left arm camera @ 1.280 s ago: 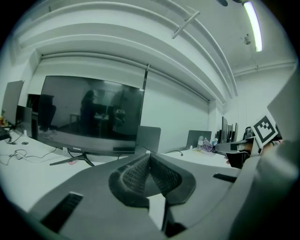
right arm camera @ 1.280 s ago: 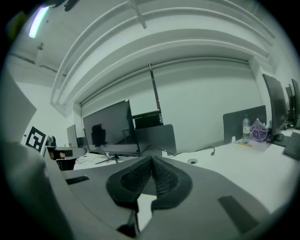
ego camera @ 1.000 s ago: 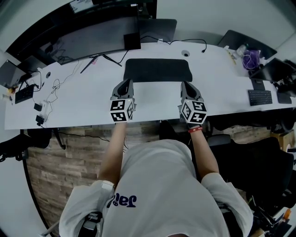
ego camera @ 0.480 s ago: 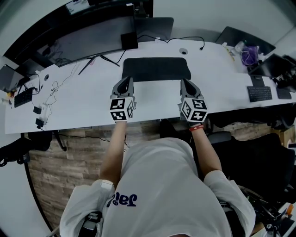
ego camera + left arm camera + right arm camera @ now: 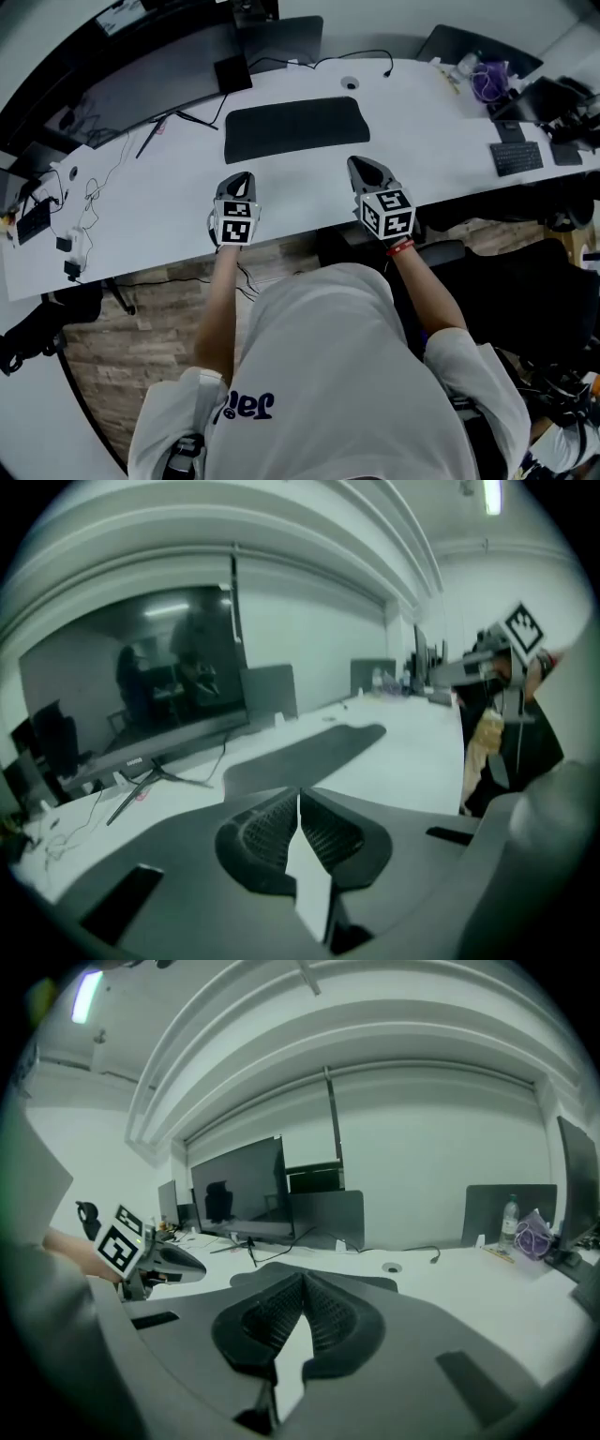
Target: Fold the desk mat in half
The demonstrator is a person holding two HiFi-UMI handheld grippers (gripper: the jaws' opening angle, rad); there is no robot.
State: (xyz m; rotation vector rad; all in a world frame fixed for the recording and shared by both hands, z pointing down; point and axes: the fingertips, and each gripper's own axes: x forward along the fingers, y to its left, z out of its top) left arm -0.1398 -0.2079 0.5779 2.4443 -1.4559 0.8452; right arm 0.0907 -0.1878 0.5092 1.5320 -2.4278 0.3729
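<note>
Lying flat and unfolded on the white counter (image 5: 450,141), the dark desk mat (image 5: 295,127) sits at the far middle, just near of the monitor (image 5: 141,84). Nearer, the left tool (image 5: 241,177) and the right tool (image 5: 357,163) are above the counter's near strip, clear of the mat, one toward each of its ends. Both have their jaws pressed together with nothing between them.
</note>
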